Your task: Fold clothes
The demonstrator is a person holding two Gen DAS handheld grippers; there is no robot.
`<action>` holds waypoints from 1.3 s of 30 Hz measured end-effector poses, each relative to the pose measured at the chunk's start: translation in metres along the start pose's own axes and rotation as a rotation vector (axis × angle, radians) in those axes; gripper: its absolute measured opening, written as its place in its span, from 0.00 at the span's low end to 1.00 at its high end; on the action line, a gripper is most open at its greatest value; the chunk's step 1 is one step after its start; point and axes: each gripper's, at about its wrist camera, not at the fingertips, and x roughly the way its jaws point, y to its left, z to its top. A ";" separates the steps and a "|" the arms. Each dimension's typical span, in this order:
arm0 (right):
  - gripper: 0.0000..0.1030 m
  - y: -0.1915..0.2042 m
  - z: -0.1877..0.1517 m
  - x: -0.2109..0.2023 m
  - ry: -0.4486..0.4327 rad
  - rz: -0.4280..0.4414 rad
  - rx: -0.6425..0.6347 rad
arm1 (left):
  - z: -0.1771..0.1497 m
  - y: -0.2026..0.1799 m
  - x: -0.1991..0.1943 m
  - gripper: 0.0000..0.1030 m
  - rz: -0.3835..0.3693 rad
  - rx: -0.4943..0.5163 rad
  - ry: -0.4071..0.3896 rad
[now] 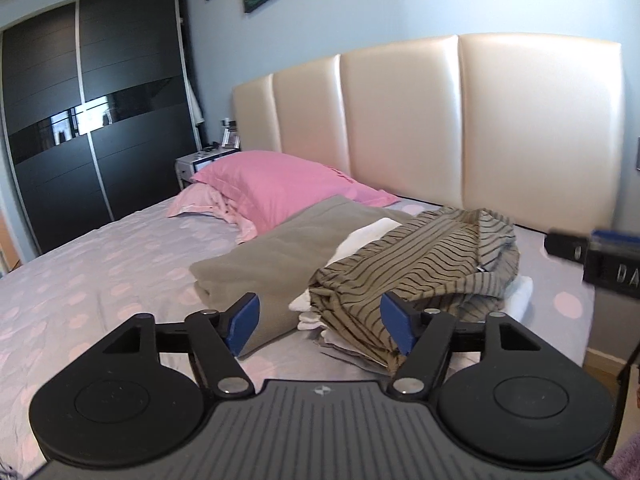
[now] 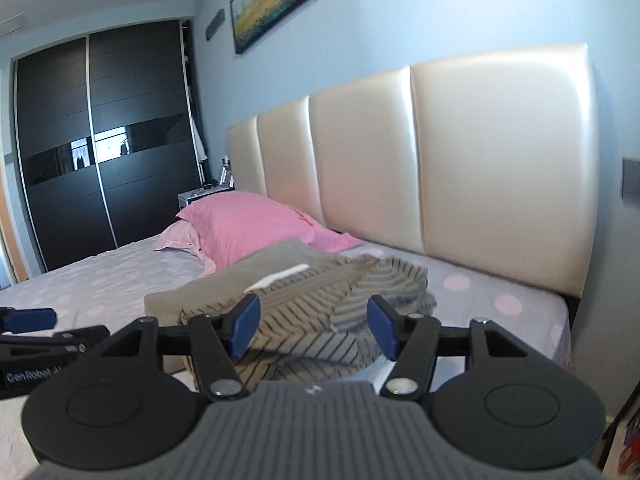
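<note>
The striped olive garment point(image 1: 416, 264) is seen rumpled on a stack of folded whites, beside a folded taupe blanket point(image 1: 272, 256) on the dotted bedsheet point(image 1: 100, 264). Its long axis runs away toward the padded headboard point(image 1: 440, 120). It lies just ahead of both grippers, the left gripper point(image 1: 320, 320) and right gripper point(image 2: 314, 326) spread wide and empty; which is nearer cannot be told.

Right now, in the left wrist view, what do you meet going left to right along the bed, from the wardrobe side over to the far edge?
Wardrobe → nightstand → pink pillow → grey blanket → striped shirt → right tongs at the frame edge.
</note>
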 end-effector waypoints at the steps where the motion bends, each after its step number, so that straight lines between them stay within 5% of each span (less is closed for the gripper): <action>1: 0.61 0.000 -0.002 0.004 0.022 0.002 0.017 | -0.002 0.001 0.001 0.65 -0.004 -0.011 0.000; 11: 0.67 0.025 -0.018 0.010 0.029 0.001 -0.082 | -0.023 0.013 0.009 0.66 -0.005 -0.100 0.053; 26: 0.67 0.041 -0.021 0.008 0.000 -0.008 -0.123 | -0.028 0.003 0.010 0.66 0.003 -0.054 0.057; 39: 0.68 0.042 -0.029 0.021 0.095 -0.042 -0.139 | -0.031 0.001 0.022 0.66 -0.014 -0.070 0.146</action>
